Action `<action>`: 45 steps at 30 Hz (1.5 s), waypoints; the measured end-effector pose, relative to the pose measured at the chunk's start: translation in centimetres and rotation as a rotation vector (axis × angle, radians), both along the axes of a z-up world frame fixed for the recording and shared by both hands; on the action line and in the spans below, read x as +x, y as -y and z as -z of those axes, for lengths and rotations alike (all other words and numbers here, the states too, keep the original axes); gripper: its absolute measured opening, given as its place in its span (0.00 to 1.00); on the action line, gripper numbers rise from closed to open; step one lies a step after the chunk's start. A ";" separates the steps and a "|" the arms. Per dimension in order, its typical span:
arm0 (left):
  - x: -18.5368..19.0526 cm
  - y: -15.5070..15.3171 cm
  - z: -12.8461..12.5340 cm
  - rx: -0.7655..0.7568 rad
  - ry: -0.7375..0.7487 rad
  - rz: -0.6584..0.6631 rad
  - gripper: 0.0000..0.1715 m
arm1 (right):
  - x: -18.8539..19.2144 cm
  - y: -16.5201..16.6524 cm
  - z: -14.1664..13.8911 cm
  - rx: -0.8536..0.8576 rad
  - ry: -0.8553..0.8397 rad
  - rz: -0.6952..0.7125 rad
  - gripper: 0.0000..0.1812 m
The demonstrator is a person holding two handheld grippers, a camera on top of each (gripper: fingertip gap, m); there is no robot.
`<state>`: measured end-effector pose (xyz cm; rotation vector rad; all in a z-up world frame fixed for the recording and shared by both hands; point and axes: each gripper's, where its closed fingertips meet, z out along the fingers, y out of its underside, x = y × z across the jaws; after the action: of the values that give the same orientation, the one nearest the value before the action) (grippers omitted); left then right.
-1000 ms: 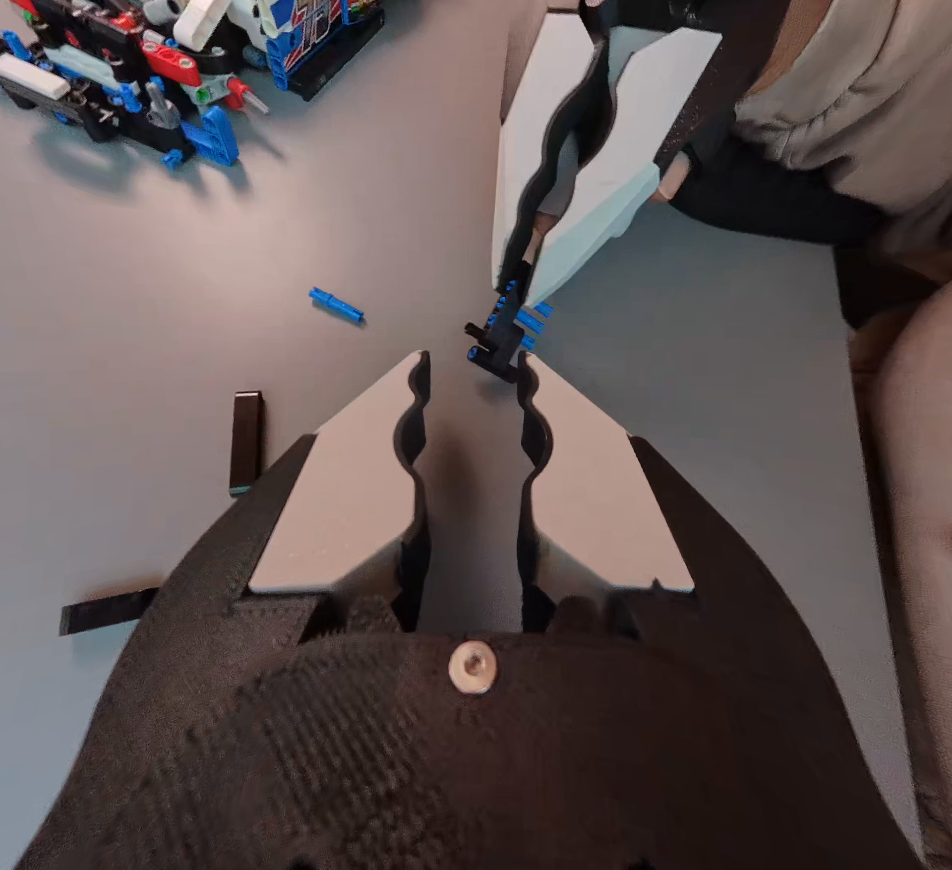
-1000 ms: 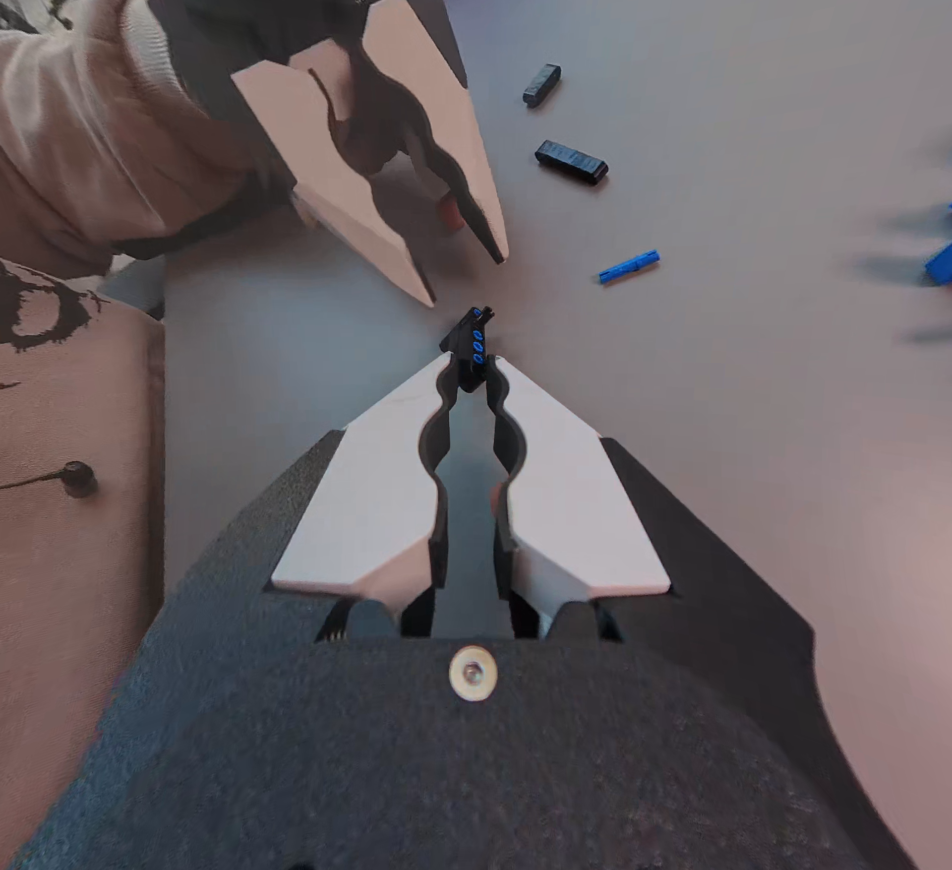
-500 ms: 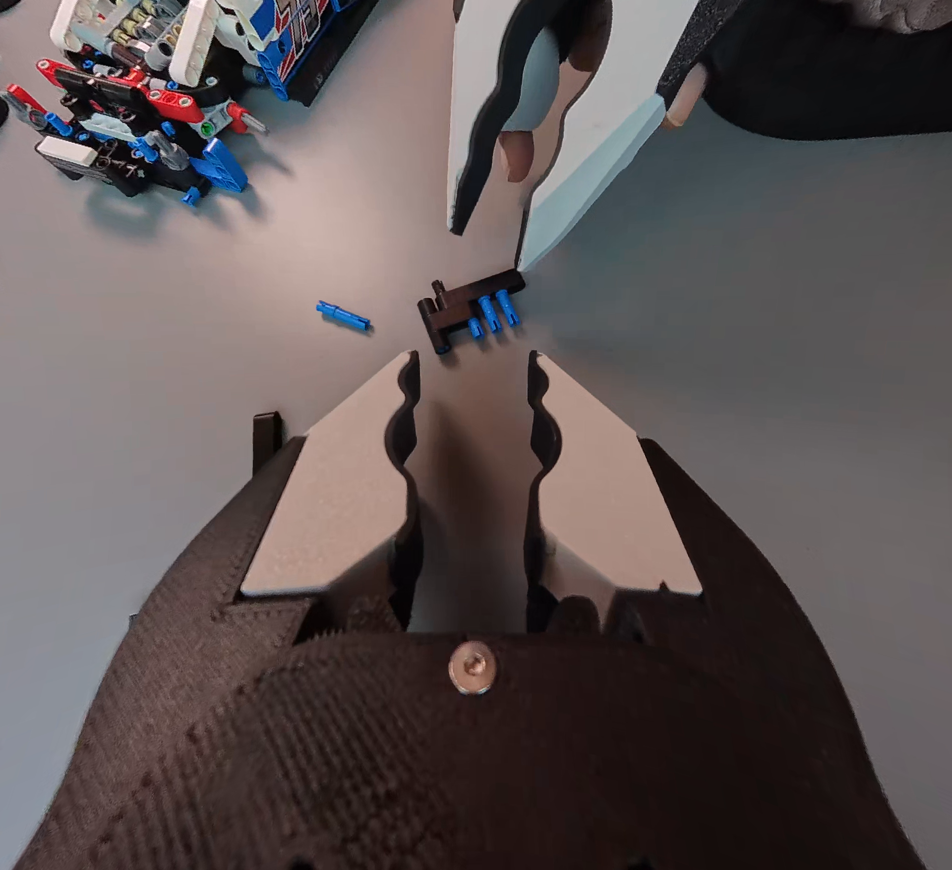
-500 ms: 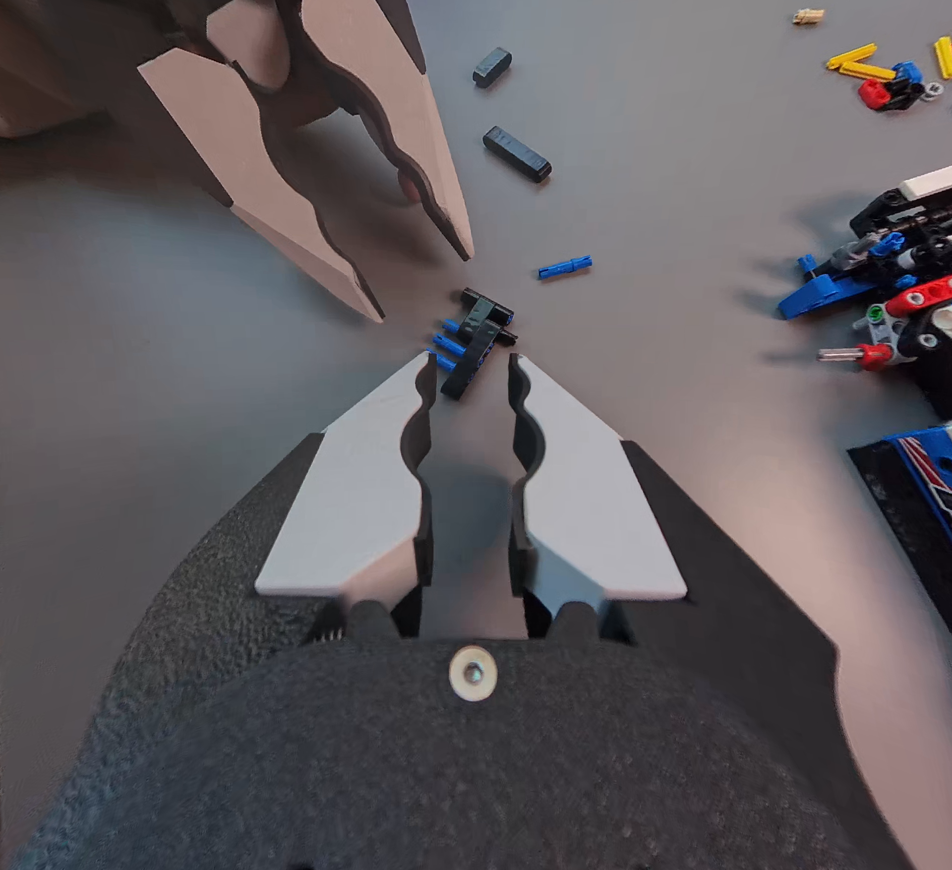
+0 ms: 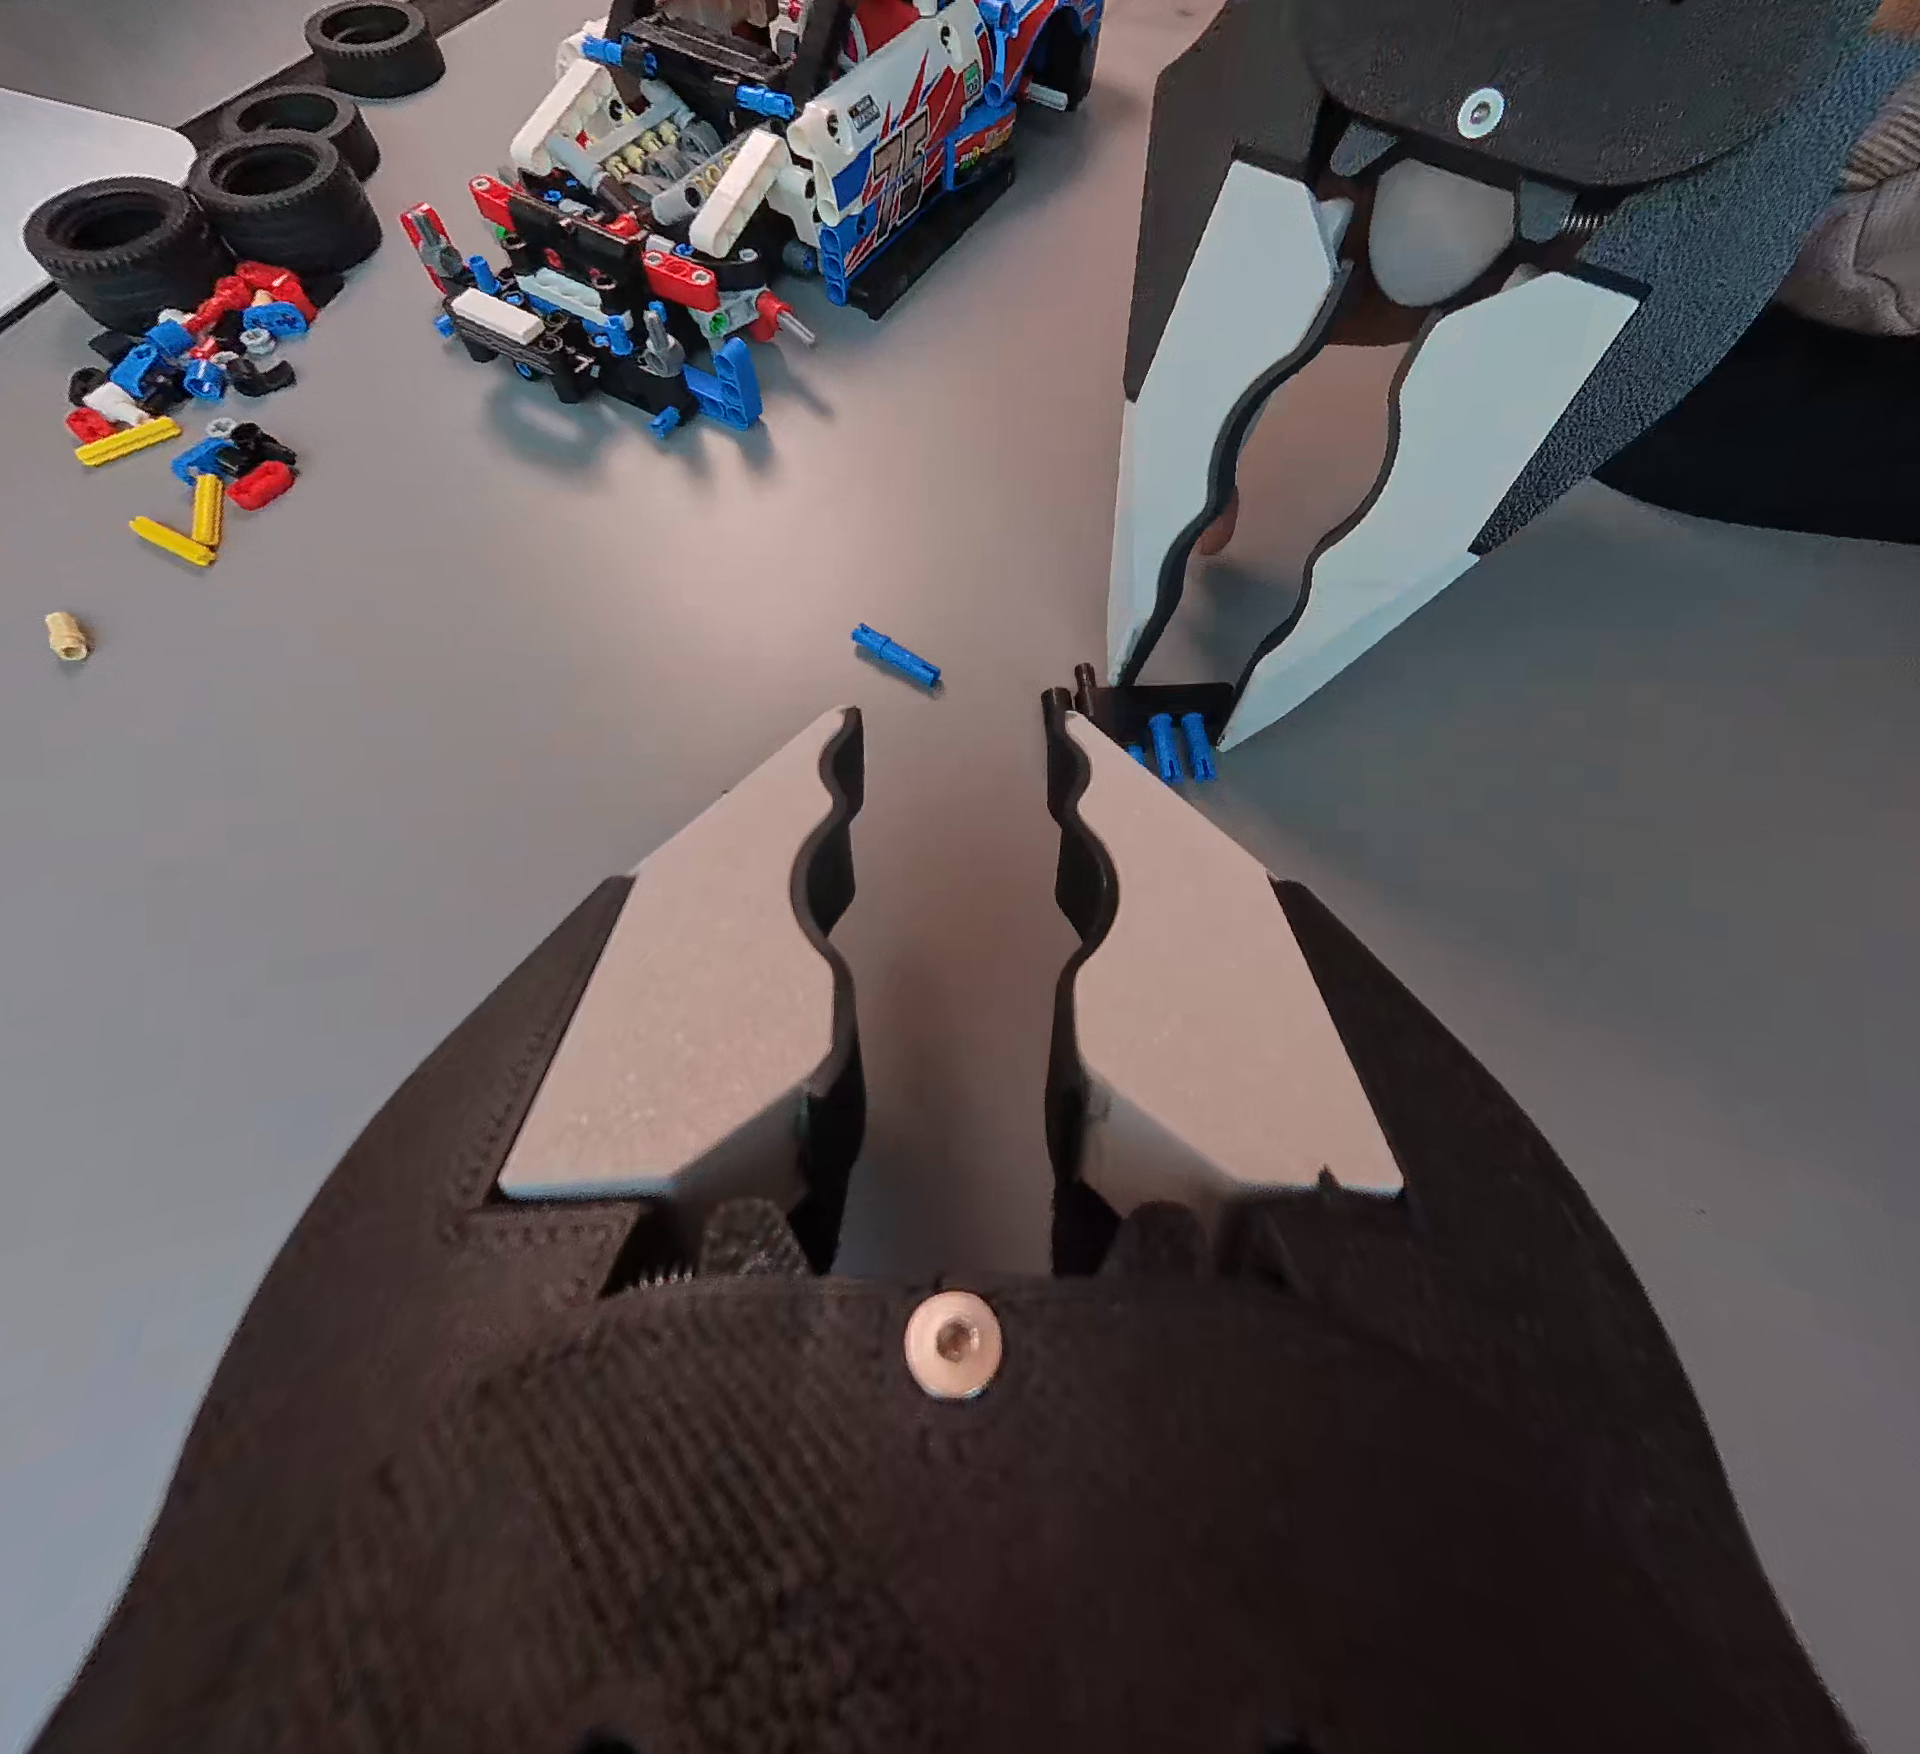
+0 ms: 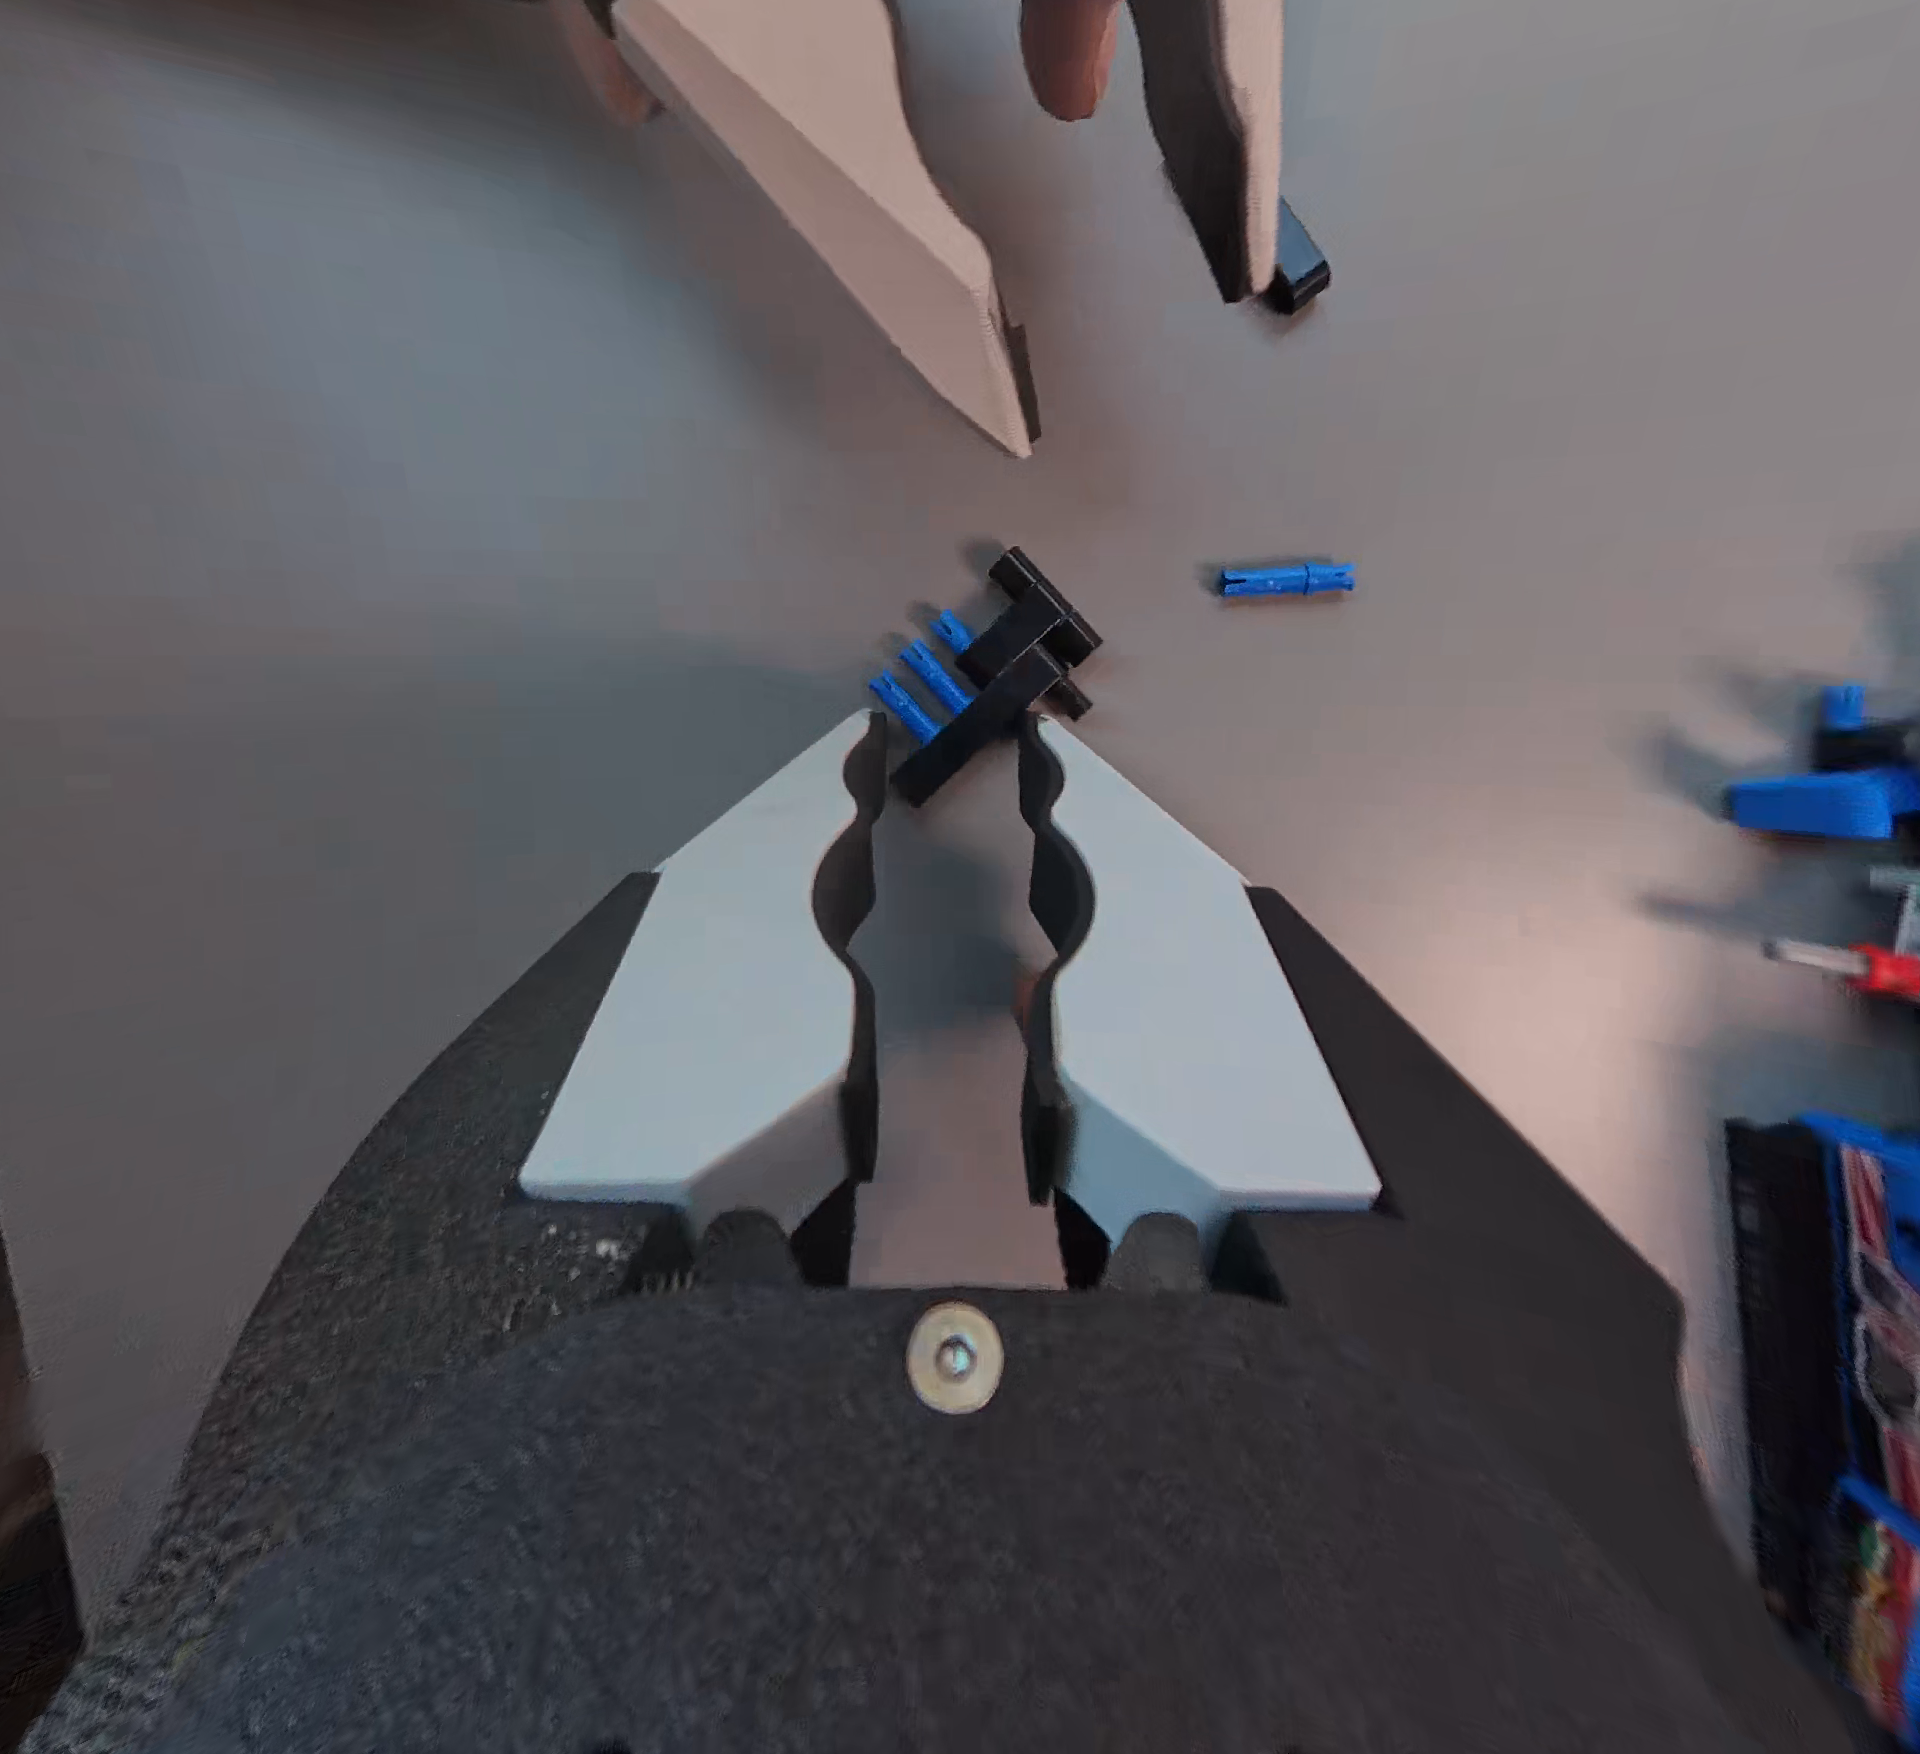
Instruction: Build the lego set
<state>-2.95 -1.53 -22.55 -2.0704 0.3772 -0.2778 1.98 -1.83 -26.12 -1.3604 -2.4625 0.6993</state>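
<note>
the right gripper (image 6: 948, 717) stands narrowly parted, its tips straddling the near end of the black beam with blue pins (image 6: 997, 676), which lies flat on the grey table (image 6: 416, 561). the left gripper (image 5: 951, 717) is spread wide around nothing, the beam just beyond its right tip and a loose blue pin (image 5: 896, 657) just ahead of its fingers.

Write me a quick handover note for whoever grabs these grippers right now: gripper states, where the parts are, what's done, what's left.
Left gripper: open, empty, low over the grey table.
Right gripper: open, tips straddling the black piece with blue pins, which lies on the table; not clamped.
Loose blue pin lies just beyond the left gripper's tips.
Car model is partly built, wheels off; four tyres and small loose parts sit to its left.
Left: grip the black piece, probably add the loose pin, then fit it to the car.
</note>
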 end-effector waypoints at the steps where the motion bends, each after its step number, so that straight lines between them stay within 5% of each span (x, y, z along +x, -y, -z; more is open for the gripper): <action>1: -0.1 0.0 0.0 0.001 0.002 -0.002 0.20 | 0.0 0.2 0.0 0.015 0.010 -0.078 0.11; 6: -0.2 0.1 0.1 -0.008 0.015 -0.005 0.19 | -0.4 1.0 0.0 0.112 0.007 -0.430 0.09; 12: -0.7 0.0 -0.4 0.014 0.017 -0.025 0.19 | -1.1 1.0 -0.4 0.073 -0.024 -0.426 0.16; 18: -1.3 -0.3 -1.6 0.087 0.017 -0.062 0.18 | -2.2 -0.2 -7.0 -0.165 -0.364 -0.150 0.18; 22: -2.5 -0.7 -3.2 0.196 0.024 -0.127 0.20 | -2.9 -4.8 -12.9 -0.333 -0.714 0.205 0.20; 27: -5.3 -0.7 -5.9 0.337 0.049 -0.236 0.20 | -0.9 -11.7 -15.3 -0.430 -1.037 0.556 0.21; 33: -9.3 0.2 -8.5 0.487 0.010 -0.366 0.20 | 1.0 -15.1 -16.1 -0.331 -1.179 0.641 0.18; 45: -12.8 0.7 -8.2 0.482 0.006 -0.472 0.20 | 1.2 -15.7 -15.8 -0.229 -1.182 0.632 0.18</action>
<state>-15.72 -2.20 -14.37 -1.6193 -0.0563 0.0885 3.14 13.83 -10.29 -1.1485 -1.0030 1.1582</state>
